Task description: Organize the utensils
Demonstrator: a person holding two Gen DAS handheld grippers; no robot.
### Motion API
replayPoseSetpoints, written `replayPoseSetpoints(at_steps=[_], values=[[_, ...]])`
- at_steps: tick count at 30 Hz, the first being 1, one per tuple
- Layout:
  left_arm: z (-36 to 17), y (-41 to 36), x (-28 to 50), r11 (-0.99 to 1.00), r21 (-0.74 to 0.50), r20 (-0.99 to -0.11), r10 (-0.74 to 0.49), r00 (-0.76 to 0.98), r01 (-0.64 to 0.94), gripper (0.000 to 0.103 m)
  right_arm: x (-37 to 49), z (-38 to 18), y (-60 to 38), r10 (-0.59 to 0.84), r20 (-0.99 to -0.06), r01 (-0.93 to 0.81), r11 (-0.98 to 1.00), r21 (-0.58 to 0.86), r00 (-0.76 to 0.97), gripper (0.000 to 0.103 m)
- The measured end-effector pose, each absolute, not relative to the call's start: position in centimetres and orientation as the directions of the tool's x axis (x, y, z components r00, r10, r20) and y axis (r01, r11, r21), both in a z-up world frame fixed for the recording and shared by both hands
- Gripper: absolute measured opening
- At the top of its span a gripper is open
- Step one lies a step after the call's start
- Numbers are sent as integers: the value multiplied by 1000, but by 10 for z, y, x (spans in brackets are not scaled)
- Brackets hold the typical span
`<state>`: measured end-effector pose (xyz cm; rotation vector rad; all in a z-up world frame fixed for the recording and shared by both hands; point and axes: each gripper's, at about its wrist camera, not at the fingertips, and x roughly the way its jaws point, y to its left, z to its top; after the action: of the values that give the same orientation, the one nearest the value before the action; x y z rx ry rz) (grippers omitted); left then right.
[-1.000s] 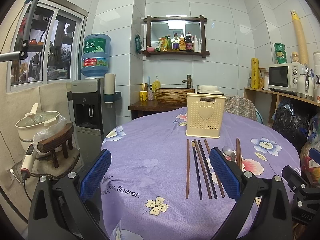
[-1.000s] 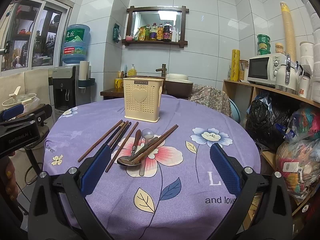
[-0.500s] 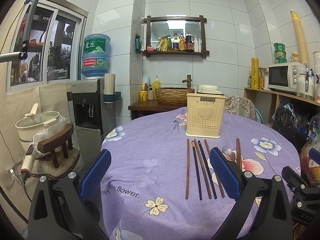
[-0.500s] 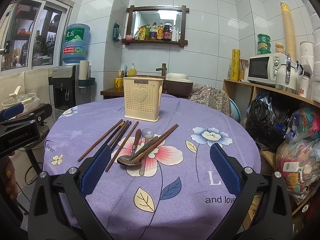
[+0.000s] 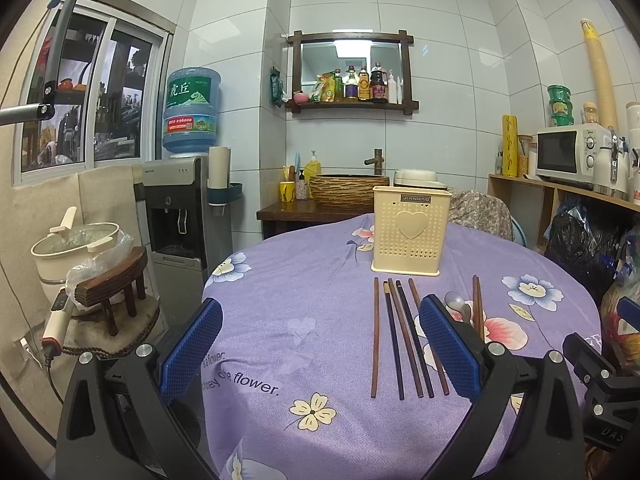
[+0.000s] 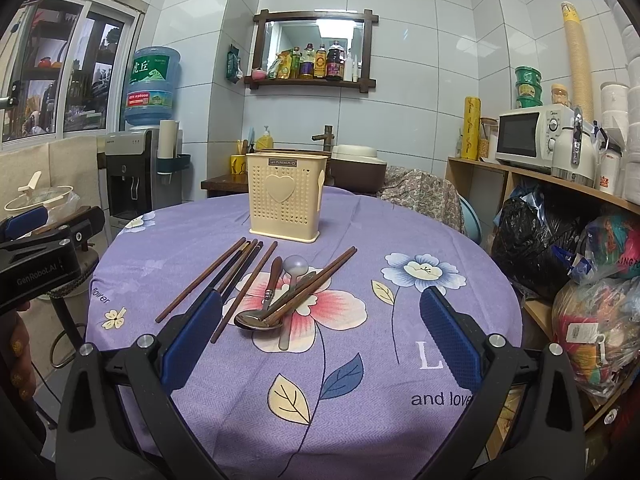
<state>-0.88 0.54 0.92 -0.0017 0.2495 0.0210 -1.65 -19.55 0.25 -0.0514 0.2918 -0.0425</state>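
A cream perforated utensil holder with a heart on its front stands upright at the far side of the round table. Several brown and dark chopsticks lie side by side in front of it. Two spoons and two more chopsticks lie crossed on the pink flower print. My left gripper hovers open over the table's near left edge, its right pad beside the chopsticks. My right gripper hangs open just short of the spoons. Both are empty.
A purple flowered cloth covers the table. A water dispenser and a stool with a pot stand left. Shelves with a microwave and bags crowd the right. A sink counter sits behind the table.
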Motion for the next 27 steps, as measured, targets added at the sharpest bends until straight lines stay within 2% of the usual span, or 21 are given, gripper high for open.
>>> replayPoseSetpoints(at_steps=[12, 17, 23, 27], values=[[5, 5, 1, 1000, 10, -278, 8, 960, -5, 98, -8, 1, -198, -67, -317, 52, 997, -57, 946, 98], [0, 5, 18, 999, 22, -320, -18, 947, 27, 98, 17, 0, -212, -58, -390, 55, 998, -18, 919, 98], [-8, 8, 60, 993, 42, -428, -86, 900, 115, 98, 70, 0, -230, -72, -489, 55, 997, -50, 870, 98], [-12, 4, 99, 982, 74, -523, -108, 845, 171, 98, 111, -2, -249, -10, -564, 40, 998, 41, 826, 98]])
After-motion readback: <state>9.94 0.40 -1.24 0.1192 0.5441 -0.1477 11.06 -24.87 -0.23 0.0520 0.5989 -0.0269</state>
